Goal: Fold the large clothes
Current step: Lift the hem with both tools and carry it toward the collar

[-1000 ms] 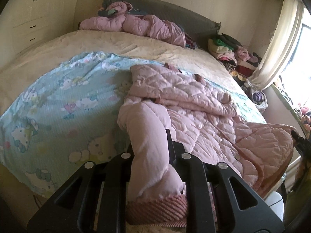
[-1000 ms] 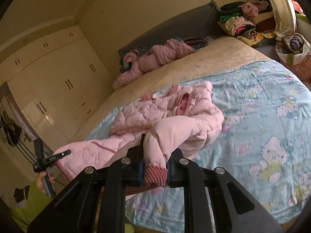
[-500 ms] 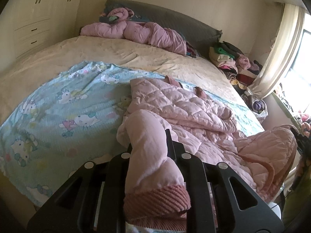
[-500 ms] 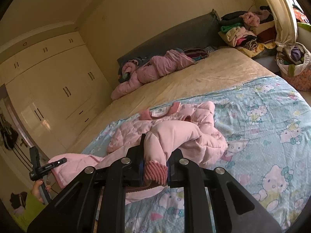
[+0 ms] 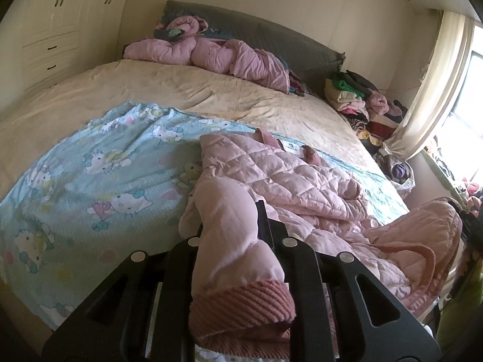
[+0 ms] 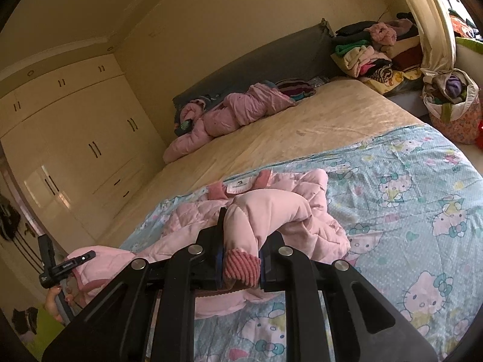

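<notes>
The pink quilted coat (image 5: 289, 181) lay on its back across the foot of the bed, on the blue cartoon-print sheet (image 5: 99, 181), lining upward, its collar and white label toward the headboard and its hem spilling off the near edge. Each sleeve was doubled back toward whoever held the tools. The left gripper (image 5: 234, 235) was clenched on one sleeve (image 5: 229, 229) just above its ribbed cuff (image 5: 241, 307), which bulged out behind the jaws. The right gripper (image 6: 241, 241) was clamped the same way on the other sleeve (image 6: 265, 208), its ribbed cuff (image 6: 241, 267) poking out between the blue pads.

What mattered for the next move, I judged, was that the body of the coat ran lengthwise away from both pairs of jaws, toward the collar, so each sleeve would have to travel inward across the chest. Neither hand looked nearer than the other; each held its own side.

A good deal was hard to read. The hem (image 5: 422, 247) hung over the bed edge and its lower part was out of sight. In the right view the left tool (image 6: 65, 264) showed small at the margin with only a bit of hand (image 6: 54, 303) beneath it. How the front panels lay under the bunched sleeves could not be made out.

Farther off, another pink garment (image 5: 211, 54) sat heaped against the grey headboard (image 5: 286, 42), and stacked clothes (image 5: 359, 99) crowded the window corner.
</notes>
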`<action>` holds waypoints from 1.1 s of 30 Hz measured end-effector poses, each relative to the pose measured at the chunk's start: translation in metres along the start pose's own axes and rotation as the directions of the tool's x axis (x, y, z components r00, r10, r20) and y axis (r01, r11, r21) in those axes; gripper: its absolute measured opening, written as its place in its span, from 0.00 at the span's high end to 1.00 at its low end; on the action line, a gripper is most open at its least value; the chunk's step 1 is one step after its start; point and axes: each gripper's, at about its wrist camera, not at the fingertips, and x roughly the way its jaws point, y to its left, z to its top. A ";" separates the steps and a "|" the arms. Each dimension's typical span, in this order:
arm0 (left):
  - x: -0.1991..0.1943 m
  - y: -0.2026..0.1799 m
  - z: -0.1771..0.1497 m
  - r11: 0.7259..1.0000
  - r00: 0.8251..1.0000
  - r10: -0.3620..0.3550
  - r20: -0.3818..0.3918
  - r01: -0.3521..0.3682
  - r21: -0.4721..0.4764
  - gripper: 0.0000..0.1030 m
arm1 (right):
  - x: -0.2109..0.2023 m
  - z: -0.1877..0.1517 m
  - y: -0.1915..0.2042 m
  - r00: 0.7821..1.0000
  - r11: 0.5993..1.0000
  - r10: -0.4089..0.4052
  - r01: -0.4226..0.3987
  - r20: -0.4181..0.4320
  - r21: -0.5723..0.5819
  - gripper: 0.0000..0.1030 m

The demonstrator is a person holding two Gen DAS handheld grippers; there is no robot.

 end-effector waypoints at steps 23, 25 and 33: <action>0.035 -0.009 0.057 1.000 0.999 0.017 0.029 -0.018 0.007 0.87 | 0.052 0.047 -0.018 0.997 0.996 -0.070 0.069 0.023 0.052 0.86; 0.039 -0.009 0.060 1.000 0.999 0.022 0.029 -0.022 0.007 0.87 | 0.057 0.051 -0.019 0.997 0.996 -0.077 0.076 0.023 0.049 0.86; 0.063 -0.014 0.078 0.998 0.998 0.060 0.023 -0.060 0.023 0.86 | 0.088 0.064 -0.034 0.994 0.991 -0.109 0.107 0.010 0.080 0.86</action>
